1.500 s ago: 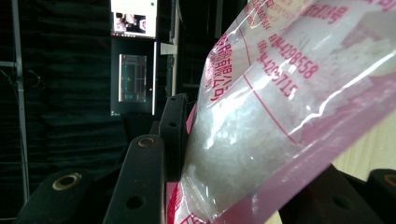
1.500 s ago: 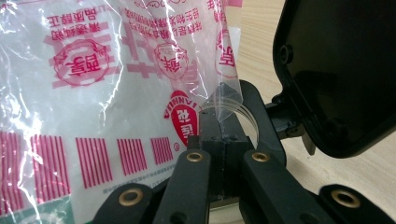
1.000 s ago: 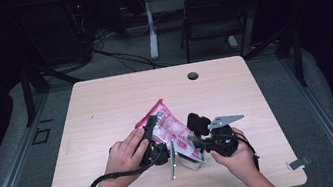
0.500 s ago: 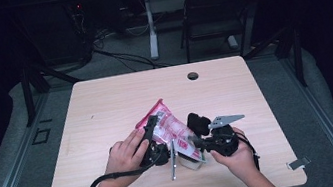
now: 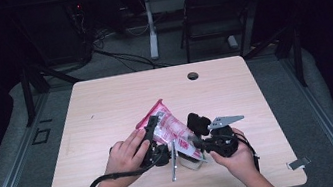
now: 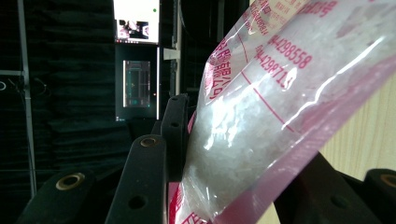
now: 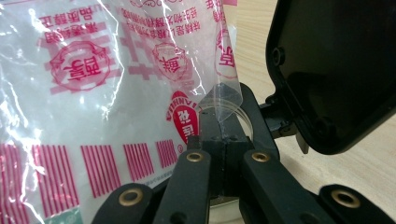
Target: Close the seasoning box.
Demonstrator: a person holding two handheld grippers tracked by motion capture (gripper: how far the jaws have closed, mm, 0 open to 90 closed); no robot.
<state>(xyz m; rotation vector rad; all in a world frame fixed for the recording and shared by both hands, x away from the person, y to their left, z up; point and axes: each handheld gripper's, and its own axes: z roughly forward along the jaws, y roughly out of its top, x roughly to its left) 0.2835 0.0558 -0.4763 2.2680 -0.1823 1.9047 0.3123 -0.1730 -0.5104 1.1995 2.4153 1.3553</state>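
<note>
A clear plastic bag (image 5: pixel 172 125) with pink-red print and white granules inside is held up at a slant over the wooden table (image 5: pixel 106 108). My left gripper (image 5: pixel 153 132) is shut on its left side. In the left gripper view the bag (image 6: pixel 261 116) fills the gap between the black jaws of the left gripper (image 6: pixel 233 149), and both press on it. My right gripper (image 5: pixel 195 144) is shut on the bag's lower right corner. In the right gripper view the right gripper (image 7: pixel 223 126) pinches a clear flap of the bag (image 7: pixel 93 84) between touching jaws.
A thin metal piece (image 5: pixel 172 162) and a small pale container (image 5: pixel 191 161) lie under the bag near the table's front edge. A round cable hole (image 5: pixel 193 75) sits at the far edge. A folding chair (image 5: pixel 218 14) stands beyond the table.
</note>
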